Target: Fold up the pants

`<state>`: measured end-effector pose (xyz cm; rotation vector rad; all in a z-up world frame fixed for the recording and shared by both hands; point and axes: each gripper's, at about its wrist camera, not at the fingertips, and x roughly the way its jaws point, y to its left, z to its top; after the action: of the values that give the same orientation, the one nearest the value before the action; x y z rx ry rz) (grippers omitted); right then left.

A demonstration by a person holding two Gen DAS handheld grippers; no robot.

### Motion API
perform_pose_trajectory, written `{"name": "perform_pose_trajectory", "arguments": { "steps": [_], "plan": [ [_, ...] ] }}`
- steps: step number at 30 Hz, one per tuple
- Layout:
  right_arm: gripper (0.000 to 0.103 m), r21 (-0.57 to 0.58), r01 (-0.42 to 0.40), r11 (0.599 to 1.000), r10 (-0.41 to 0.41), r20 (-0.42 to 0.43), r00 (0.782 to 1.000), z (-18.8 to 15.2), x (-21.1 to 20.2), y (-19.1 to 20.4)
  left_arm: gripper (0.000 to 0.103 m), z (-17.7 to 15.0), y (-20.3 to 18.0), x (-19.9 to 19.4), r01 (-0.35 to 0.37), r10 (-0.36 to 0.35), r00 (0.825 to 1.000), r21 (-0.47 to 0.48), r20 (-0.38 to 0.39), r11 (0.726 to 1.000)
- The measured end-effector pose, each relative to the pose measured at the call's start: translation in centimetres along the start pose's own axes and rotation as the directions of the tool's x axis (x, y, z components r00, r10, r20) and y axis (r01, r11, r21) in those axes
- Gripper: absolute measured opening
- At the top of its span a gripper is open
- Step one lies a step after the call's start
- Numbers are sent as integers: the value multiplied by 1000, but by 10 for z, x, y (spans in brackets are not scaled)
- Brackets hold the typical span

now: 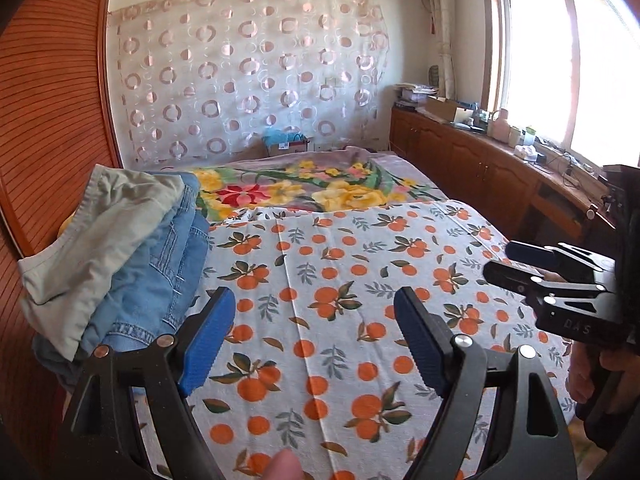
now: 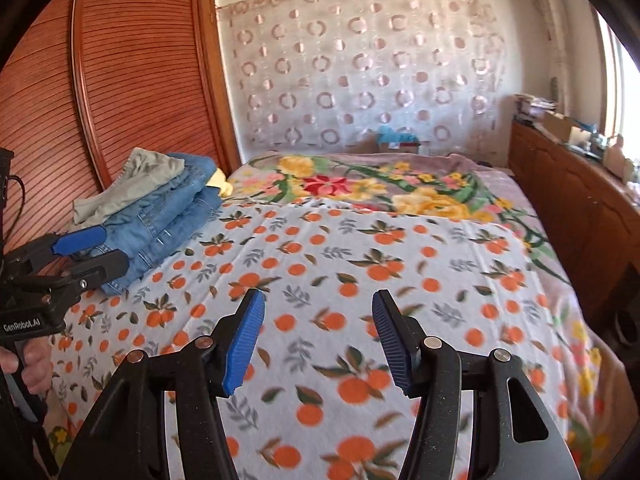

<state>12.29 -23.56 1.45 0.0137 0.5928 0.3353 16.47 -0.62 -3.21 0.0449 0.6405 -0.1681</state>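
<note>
A stack of folded pants lies at the left edge of the bed, with a grey-green pair [image 1: 100,232] [image 2: 136,184] on top of blue jeans [image 1: 168,264] [image 2: 172,220]. My left gripper [image 1: 314,300] [image 2: 114,248] stands wide open just right of the stack, over the orange-print sheet [image 1: 340,264] [image 2: 360,248], with nothing between its blue pads. My right gripper [image 2: 319,298] [image 1: 500,260] hovers over the middle of the sheet, further right. Its jaws are apart and hold nothing. No cloth lies under either gripper.
A slatted wooden wardrobe [image 2: 132,80] stands behind the stack on the left. A floral blanket [image 1: 304,188] covers the far half of the bed. A wooden cabinet [image 1: 480,168] with clutter runs along the right under a bright window. A cardboard box [image 1: 286,144] sits against the back wall.
</note>
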Motion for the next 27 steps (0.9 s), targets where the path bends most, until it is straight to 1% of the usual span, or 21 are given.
{"name": "perform_pose_trajectory", "arguments": {
  "steps": [3, 6, 11, 13, 15, 19, 24, 27],
  "plan": [
    [58, 8, 28, 1000, -28, 17, 999, -6, -20, 5, 82, -2, -9, -10, 14, -14, 1000, 7, 12, 1000],
    [58, 14, 34, 999, -34, 27, 999, -11, -34, 7, 82, -3, -17, -25, 32, -33, 999, 18, 34, 999],
    [58, 25, 53, 998, -54, 46, 997, -20, -60, 14, 82, -3, -28, -51, 17, -18, 998, 20, 52, 1000],
    [58, 34, 43, 999, -44, 53, 998, -23, -71, 15, 82, -3, -30, -62, 14, -15, 998, 11, 57, 1000],
    [58, 26, 56, 998, -58, 62, 996, -25, -80, 17, 82, -2, -31, -70, 9, -10, 998, 11, 65, 1000],
    [58, 30, 54, 998, -56, 81, 995, -26, -93, 20, 82, 2, -35, -87, -19, 18, 997, 17, 77, 1000],
    [58, 14, 57, 998, -58, 121, 991, -26, -113, 24, 82, 2, -35, -109, -20, 19, 994, 10, 109, 1000],
    [58, 4, 53, 999, -53, 136, 989, -31, -126, 30, 82, 1, -36, -121, -31, 29, 992, 14, 124, 999]
  ]
}}
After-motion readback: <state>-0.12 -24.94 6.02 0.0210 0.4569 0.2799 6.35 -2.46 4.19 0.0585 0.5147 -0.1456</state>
